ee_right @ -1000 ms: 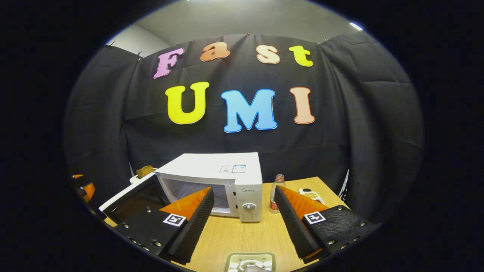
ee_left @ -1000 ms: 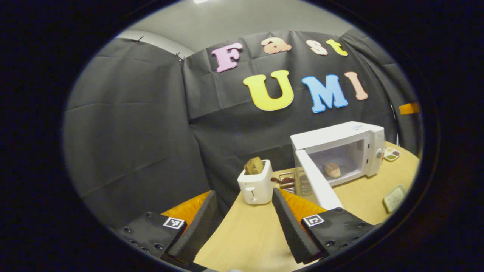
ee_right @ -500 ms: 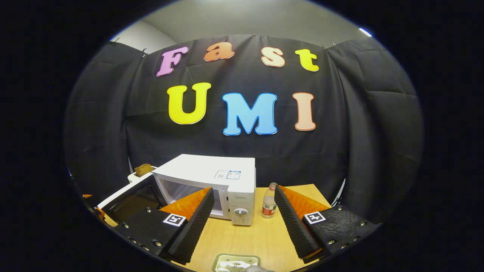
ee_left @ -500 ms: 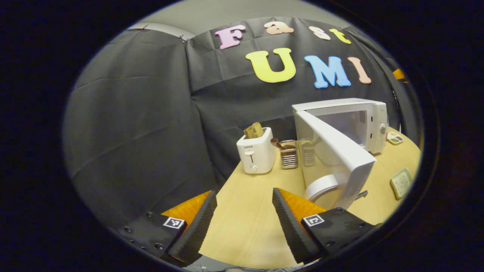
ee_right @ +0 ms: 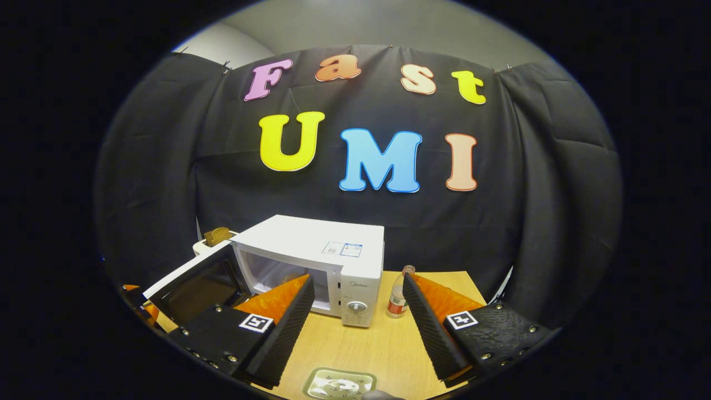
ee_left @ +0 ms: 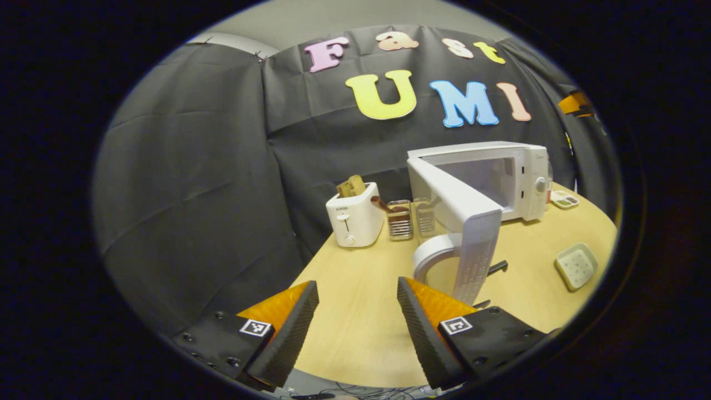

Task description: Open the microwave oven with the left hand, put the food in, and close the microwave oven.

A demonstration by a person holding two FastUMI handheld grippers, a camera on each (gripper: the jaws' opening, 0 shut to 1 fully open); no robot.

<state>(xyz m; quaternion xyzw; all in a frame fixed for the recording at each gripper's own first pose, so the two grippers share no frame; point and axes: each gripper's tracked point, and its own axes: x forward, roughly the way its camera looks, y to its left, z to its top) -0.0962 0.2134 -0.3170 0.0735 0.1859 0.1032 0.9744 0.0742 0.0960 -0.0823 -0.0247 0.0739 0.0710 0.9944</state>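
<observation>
The white microwave (ee_left: 516, 166) stands at the back of the wooden table (ee_left: 355, 311) with its door (ee_left: 472, 233) swung open toward me. I see the door's edge and its curved handle (ee_left: 430, 256). The door hides the lower part of the cavity, so I cannot see food inside. My left gripper (ee_left: 356, 283) is open and empty, low over the table, just left of the door's edge. In the right gripper view the microwave (ee_right: 333, 250) and its open door (ee_right: 194, 283) lie ahead to the left. My right gripper (ee_right: 358, 278) is open and empty in front of the control panel.
A white toaster (ee_left: 355, 219) with bread stands left of the microwave, with two metal racks (ee_left: 400, 219) beside it. A small square dish (ee_left: 576, 265) lies on the right of the table. A bottle (ee_right: 396, 294) stands right of the microwave, and a dish (ee_right: 339, 384) lies near the front edge.
My left gripper has pulled back and swung round the open door, so the door now shows edge-on and hides the roll seen inside earlier. The right gripper has drifted slightly.
</observation>
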